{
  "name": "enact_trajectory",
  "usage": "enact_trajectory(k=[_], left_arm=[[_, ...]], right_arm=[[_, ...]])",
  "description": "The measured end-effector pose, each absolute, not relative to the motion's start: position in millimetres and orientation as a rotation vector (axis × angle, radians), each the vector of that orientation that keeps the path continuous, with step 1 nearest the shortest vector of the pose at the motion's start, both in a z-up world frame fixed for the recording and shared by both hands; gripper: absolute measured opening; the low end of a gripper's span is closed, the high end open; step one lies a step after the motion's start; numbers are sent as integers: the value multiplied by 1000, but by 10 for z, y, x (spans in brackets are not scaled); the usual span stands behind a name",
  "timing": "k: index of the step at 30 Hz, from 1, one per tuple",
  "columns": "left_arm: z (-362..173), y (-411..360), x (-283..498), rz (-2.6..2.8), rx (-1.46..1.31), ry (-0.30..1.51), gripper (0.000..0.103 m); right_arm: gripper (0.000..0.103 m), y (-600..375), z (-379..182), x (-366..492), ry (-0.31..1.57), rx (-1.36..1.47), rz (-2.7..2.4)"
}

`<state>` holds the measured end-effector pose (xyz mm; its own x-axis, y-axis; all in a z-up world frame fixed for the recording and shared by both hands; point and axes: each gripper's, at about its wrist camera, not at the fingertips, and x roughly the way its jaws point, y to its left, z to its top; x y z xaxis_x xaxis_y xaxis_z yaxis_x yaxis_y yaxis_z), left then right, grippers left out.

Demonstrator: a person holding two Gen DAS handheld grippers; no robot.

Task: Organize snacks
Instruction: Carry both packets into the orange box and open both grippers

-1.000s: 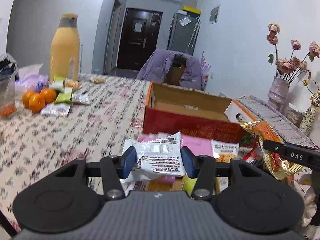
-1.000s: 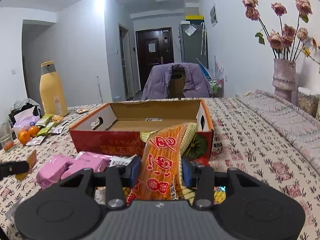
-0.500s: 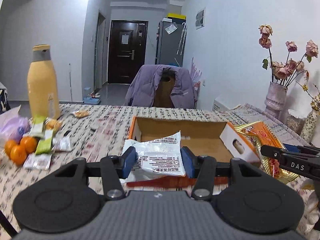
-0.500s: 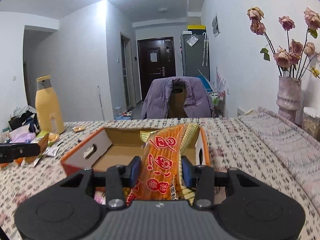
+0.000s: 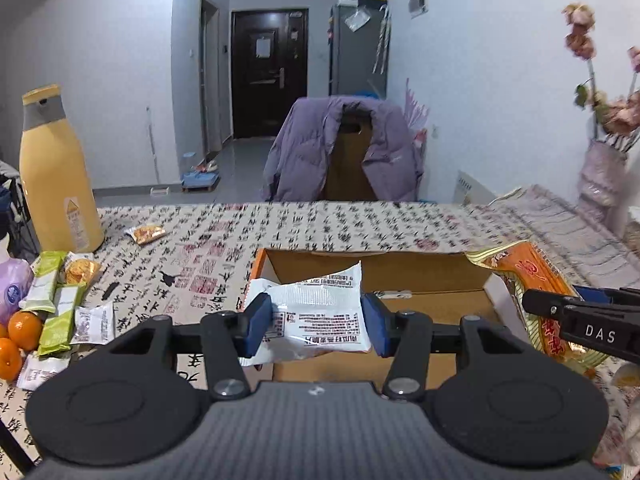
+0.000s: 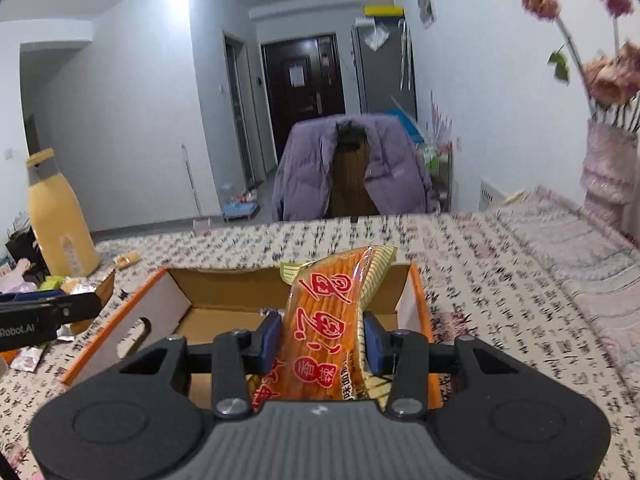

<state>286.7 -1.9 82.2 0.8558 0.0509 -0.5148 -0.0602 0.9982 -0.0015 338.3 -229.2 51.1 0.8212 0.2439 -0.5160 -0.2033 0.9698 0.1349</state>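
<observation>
Far to the left of our left tongs we see oranges, green snack bars and small white packets lying loose on the printed tablecloth, with a tall yellow bottle standing behind them. Our left tongs are clenched on a white packet with small black print we cannot read; it is held above the near left part of the open cardboard box. The box lies straight ahead of both tongs, orange along its rim, and the brown floor we can see holds only a small white slip.

To the right, our right tongs are clenched on an orange snack bag with large red Chinese characters and a gold striped edge. The bag stands upright between the blue pads, over the near right part of the box. In the left camera the right tongs' arm reads "DAS"; in the right camera the left tongs' arm reads "Robot.AI".

Beyond the box a purple jacket hangs over a chair, and far right a pale vase holds dried roses.
</observation>
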Motion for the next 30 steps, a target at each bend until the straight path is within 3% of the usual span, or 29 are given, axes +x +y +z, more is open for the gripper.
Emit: enact_trajectory(k=[15, 16, 18, 21, 23, 27, 30], left_arm=[[213, -119, 3464, 101, 36, 693, 53], [204, -110, 3460, 101, 36, 689, 55], [201, -91, 3453, 99, 24, 682, 73], [229, -82, 3413, 112, 23, 655, 88], [261, -79, 3383, 110, 14, 638, 101], [318, -42, 3307, 111, -7, 592, 103], [339, -19, 3268, 115, -17, 587, 103]], right_arm=[[44, -2066, -21, 3875, 710, -4, 237], [50, -2061, -34, 3869, 712, -8, 238], [60, -2066, -45, 3855, 707, -7, 236], [73, -2057, -27, 3823, 698, 0, 250], [95, -2056, -5, 3787, 685, 0, 251], [103, -2083, 42, 3711, 665, 7, 250], [103, -2102, 74, 3643, 648, 4, 243]])
